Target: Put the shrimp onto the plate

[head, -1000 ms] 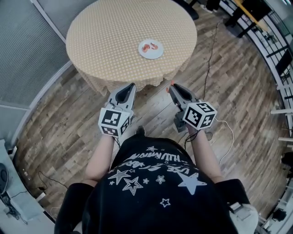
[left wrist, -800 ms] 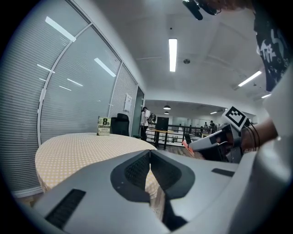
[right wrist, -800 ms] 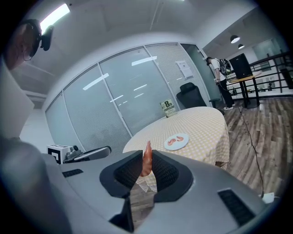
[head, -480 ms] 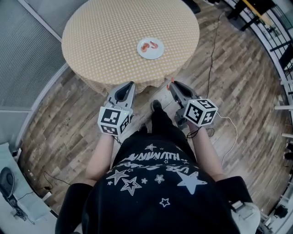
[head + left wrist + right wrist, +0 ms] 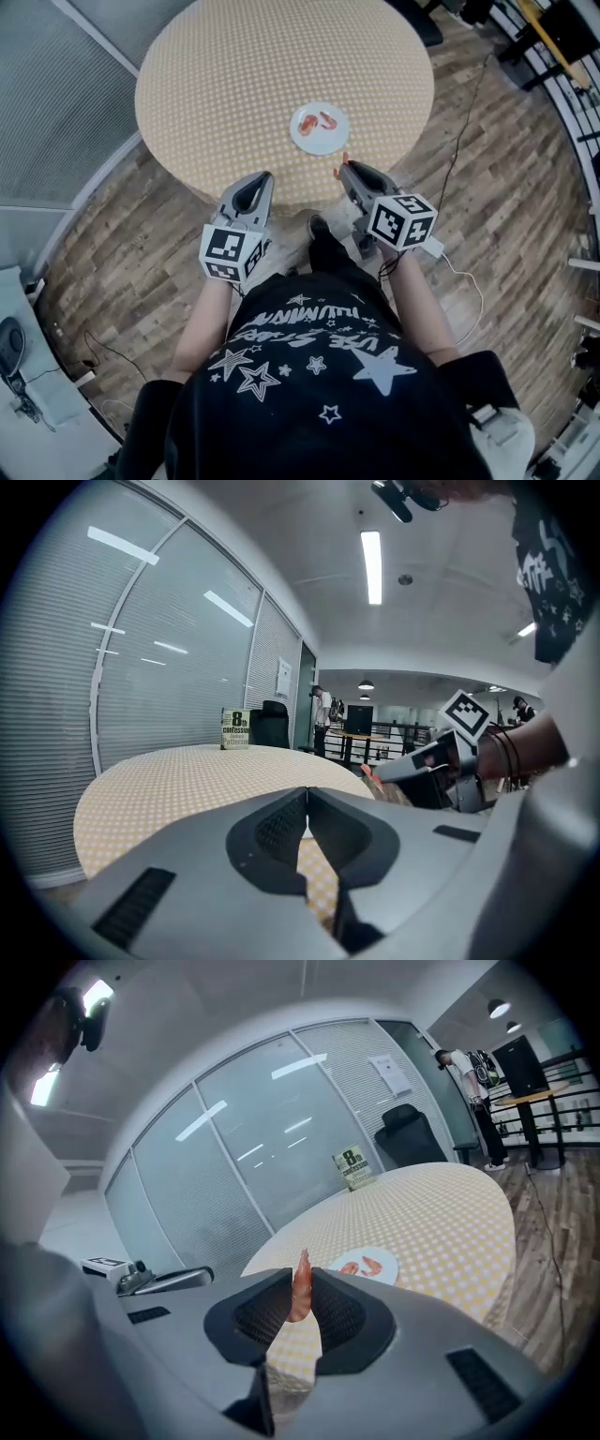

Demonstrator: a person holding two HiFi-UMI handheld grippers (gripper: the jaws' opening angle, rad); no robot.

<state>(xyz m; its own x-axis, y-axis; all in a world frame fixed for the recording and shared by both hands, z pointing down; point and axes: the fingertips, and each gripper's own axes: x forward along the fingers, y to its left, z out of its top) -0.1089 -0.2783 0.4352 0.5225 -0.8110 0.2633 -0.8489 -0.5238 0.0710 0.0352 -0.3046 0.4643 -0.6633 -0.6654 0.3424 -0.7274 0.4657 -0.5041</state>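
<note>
The person holds both forearms forward and bent at the elbows. The left forearm (image 5: 208, 314) and the right forearm (image 5: 412, 302) run side by side. The left tongs (image 5: 255, 178) point at the near edge of the tabletop (image 5: 234, 75), jaws pressed together with nothing between them. The right tongs (image 5: 345, 169) reach just over that same edge, a little further forward than the left, and their jaws are clamped on a shrimp (image 5: 300, 1293) that stands upright above the jaw tips. Each marker cube faces up, the left cube (image 5: 231, 253) and the right cube (image 5: 401, 221).
</note>
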